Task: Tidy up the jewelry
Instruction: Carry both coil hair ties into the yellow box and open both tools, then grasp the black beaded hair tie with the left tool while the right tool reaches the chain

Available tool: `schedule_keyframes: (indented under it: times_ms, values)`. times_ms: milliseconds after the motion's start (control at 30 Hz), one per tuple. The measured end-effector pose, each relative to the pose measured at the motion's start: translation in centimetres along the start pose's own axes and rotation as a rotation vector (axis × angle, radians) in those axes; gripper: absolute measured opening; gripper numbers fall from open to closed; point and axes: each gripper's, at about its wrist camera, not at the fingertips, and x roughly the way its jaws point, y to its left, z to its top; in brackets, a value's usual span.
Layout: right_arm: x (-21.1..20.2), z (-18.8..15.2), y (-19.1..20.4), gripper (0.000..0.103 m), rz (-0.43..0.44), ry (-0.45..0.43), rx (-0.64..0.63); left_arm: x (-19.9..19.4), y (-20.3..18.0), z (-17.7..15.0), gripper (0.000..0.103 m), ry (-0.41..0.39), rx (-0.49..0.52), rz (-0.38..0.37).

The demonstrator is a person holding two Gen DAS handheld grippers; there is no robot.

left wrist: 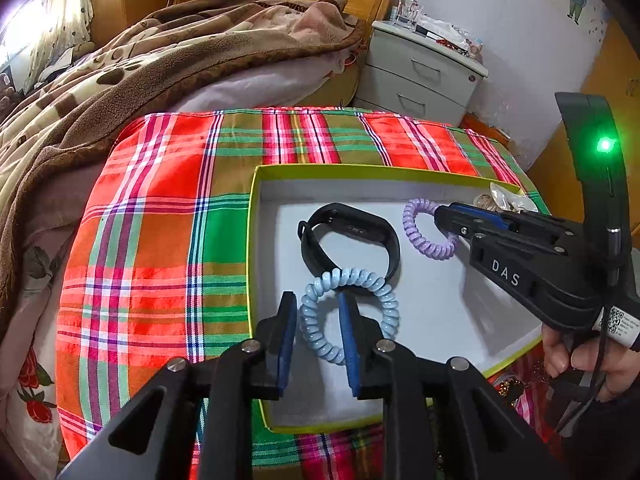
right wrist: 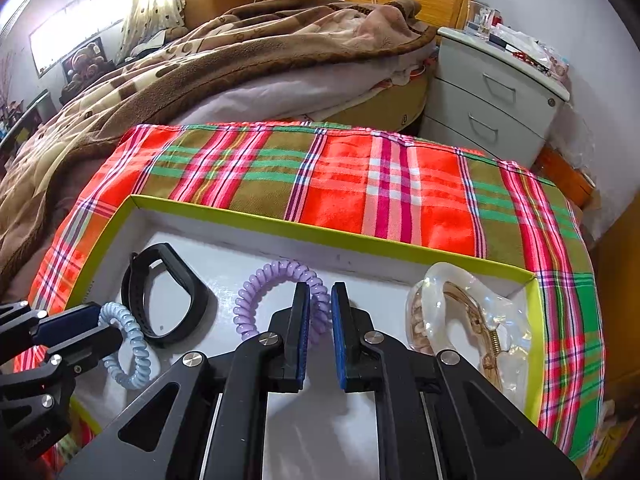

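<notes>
Tongs on the left (left wrist: 318, 322) stand apart astride the blue coil band (left wrist: 352, 312), the right tongs (right wrist: 320, 320) nearly closed around the purple coil band (right wrist: 276, 300), both inside the box (right wrist: 280, 224)

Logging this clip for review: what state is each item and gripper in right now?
Box: open, lidless, on the plaid cloth.
Blue coil tie: lying in box, straddled by left gripper, pads not pressing.
Purple coil tie: in box, between right gripper pads; contact unclear.
Black wristband: fastened in a loop, resting in box.
Clear hair claw: lying in box's right corner.
Nightstand drawers: shut.
</notes>
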Motion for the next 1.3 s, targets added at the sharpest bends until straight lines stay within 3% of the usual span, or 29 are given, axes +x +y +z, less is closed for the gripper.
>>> schedule_keyframes:
  times_ms: [233,500,633,1000,1300]
  values:
    - [-0.9,-0.1,-0.1,0.013,0.009,-0.021,0.015,-0.8,-0.1,-0.1,0.033,-0.017,-0.003,-0.02]
    - [-3.8,-1.0,-0.4,0.018,0.039,-0.075,0.045,-3.0,0.2,-0.6,0.037,-0.058,-0.016,-0.015]
    - [-5.6,-1.9,-0.5,0.031,0.052,-0.106,0.065,-4.2,0.2,-1.4,0.039,-0.068,-0.02,-0.032]
    - [-10.6,-6.0,-1.5,0.032,0.051,-0.188,0.131,-6.8,-0.3,-5.9,0.039,-0.057,0.011,-0.059]
    - [-12.1,-9.6,-2.8,0.032,0.021,-0.198,0.174,-7.2,-2.1,-9.6,0.039,-0.023,0.066,-0.09]
